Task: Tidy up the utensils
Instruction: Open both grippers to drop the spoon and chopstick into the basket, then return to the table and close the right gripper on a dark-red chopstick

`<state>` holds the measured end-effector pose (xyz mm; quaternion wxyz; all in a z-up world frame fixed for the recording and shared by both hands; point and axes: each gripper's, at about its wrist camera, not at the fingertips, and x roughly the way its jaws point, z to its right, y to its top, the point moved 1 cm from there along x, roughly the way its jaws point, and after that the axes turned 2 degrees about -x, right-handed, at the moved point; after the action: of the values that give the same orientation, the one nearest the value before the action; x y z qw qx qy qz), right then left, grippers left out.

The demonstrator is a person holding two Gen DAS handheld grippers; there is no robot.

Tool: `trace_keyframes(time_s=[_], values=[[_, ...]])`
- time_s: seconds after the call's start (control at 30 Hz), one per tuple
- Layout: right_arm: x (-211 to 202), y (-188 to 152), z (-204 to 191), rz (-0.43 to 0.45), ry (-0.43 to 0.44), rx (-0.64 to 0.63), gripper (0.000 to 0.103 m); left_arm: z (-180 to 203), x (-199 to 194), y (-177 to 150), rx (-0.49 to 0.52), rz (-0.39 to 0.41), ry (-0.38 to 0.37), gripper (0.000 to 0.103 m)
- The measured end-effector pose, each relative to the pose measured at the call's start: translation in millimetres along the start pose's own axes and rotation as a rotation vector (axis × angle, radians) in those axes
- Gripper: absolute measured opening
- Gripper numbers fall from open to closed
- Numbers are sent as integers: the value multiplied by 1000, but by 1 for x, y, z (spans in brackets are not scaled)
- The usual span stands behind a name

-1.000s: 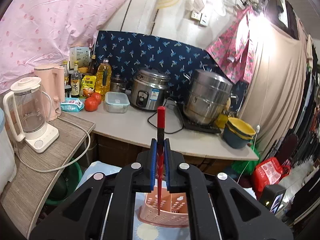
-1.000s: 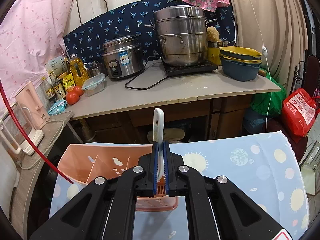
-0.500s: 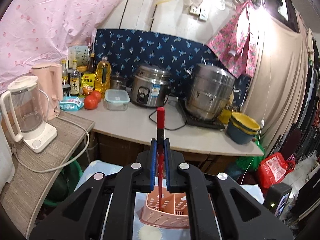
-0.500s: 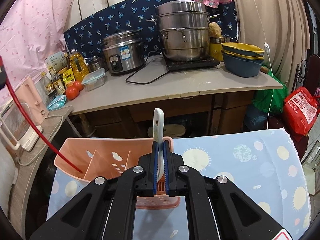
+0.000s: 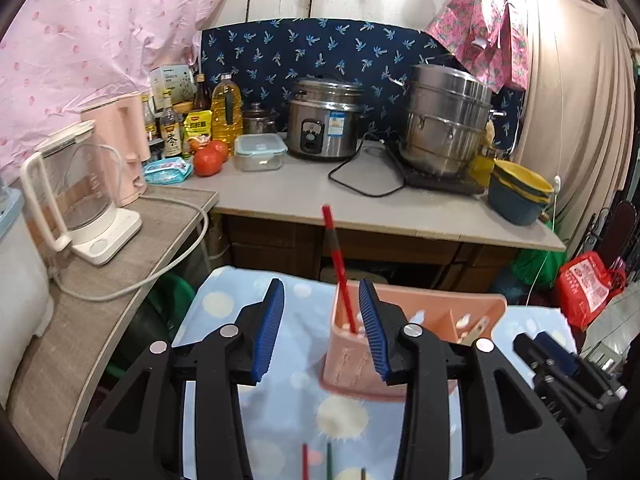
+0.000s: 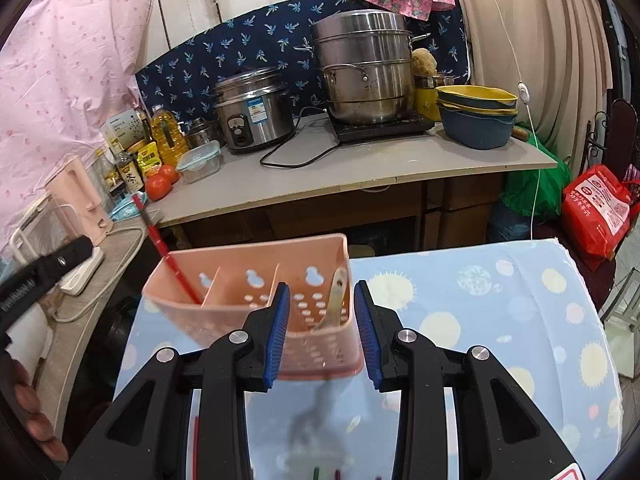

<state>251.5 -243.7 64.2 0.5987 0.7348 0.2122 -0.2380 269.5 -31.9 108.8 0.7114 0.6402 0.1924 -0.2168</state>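
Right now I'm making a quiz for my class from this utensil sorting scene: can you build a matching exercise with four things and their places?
Things:
1. red chopstick
2. white utensil
3. tomatoes
4. stacked basins

Places:
A. right end of the counter
B. right end compartment of the pink caddy
C. left end compartment of the pink caddy
D. counter, beside the clear lidded box

Pairs: 1-C, 2-B, 3-D, 4-A
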Motion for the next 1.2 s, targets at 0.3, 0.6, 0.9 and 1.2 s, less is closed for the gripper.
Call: trace_keyframes(time_s=[0.3,0.6,0.9,1.2], values=[[-75,-49,-11,0,10,1,33,-16,-65,-59,31,-41,47,38],[-136,-123,-9,-62,8,2,33,-24,-126,-122,62,-94,40,51],[-160,-214,10,-197,-49,3,33,-32,-141,-195,94,-191,31,52],[-148,-281,20,-310,-88,-9,31,-40,-125,-256,82,-302,23,52]])
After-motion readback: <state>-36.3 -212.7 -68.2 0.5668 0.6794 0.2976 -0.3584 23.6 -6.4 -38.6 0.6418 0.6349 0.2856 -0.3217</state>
